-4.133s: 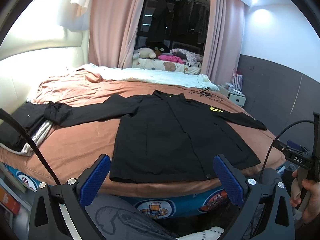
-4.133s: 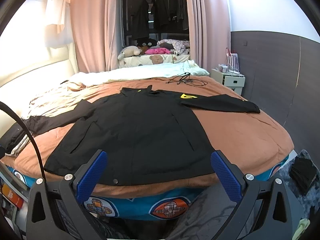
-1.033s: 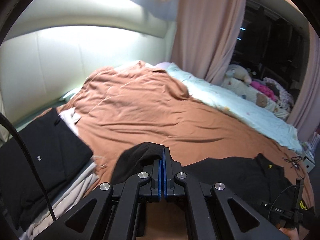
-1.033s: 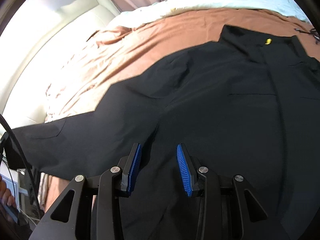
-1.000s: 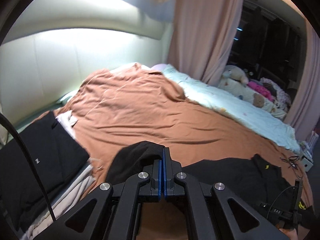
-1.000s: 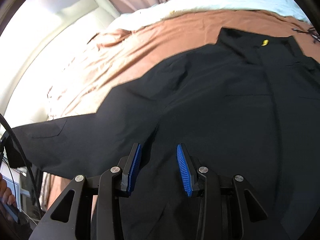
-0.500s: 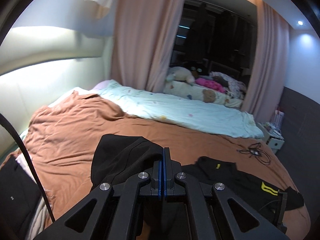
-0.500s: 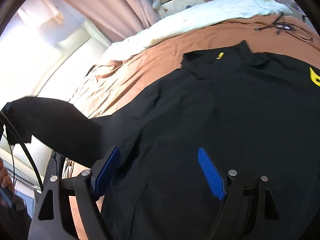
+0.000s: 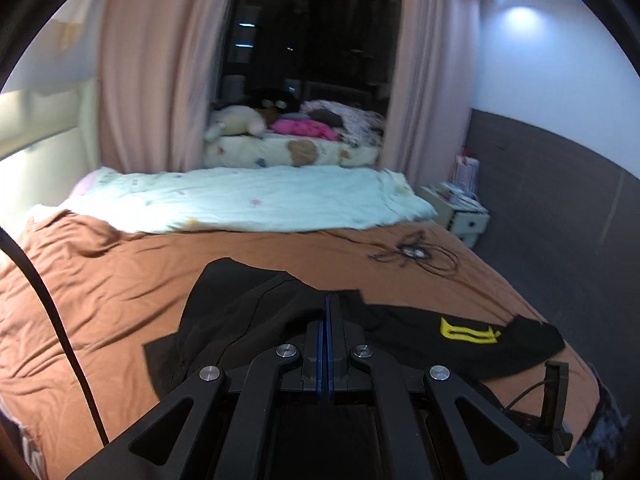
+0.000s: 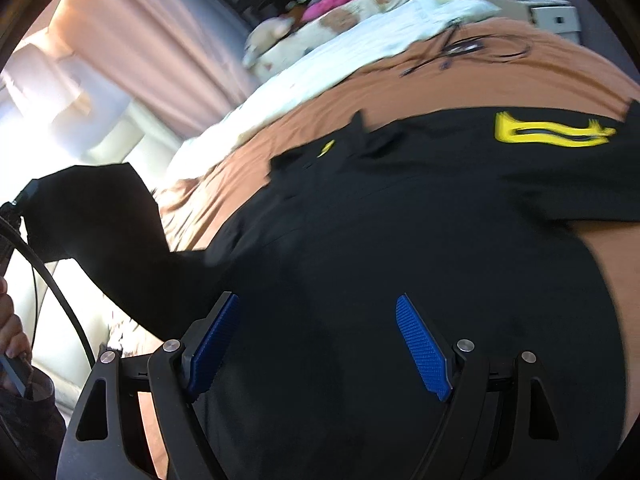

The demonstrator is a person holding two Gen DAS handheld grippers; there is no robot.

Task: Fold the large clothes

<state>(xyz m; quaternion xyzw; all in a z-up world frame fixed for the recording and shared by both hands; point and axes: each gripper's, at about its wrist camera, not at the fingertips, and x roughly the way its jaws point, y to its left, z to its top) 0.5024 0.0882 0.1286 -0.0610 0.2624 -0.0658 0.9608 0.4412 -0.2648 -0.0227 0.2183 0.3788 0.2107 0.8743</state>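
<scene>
A black jacket [image 10: 400,240] lies spread flat on the brown bedspread [image 9: 100,288] of a large bed, collar toward the far side. A yellow patch [image 10: 548,130] marks the sleeve stretched out to the right, and a small yellow tag [image 10: 327,148] sits at the collar. The other sleeve [image 10: 100,216] is lifted off the bed and hangs in the air to the left, above the bedspread, its cuff raised highest.

The left gripper [image 9: 328,320] has its fingers pressed fully together on the black cloth of that raised sleeve, which bunches around the blue pads. The right gripper [image 10: 320,344] hovers over the body of the jacket with its jaws spread wide; they have just been opening, and nothing is pinched between them. A hand [image 10: 10,328] shows at the left edge of the right wrist view.

Beyond the jacket, a tangle of black cable [image 9: 412,254] lies on the bedspread, and a pale blue quilt [image 9: 240,200] runs across the far side. Pink curtains [image 9: 152,80] hang behind it, with stuffed toys [image 9: 240,122] heaped between them.
</scene>
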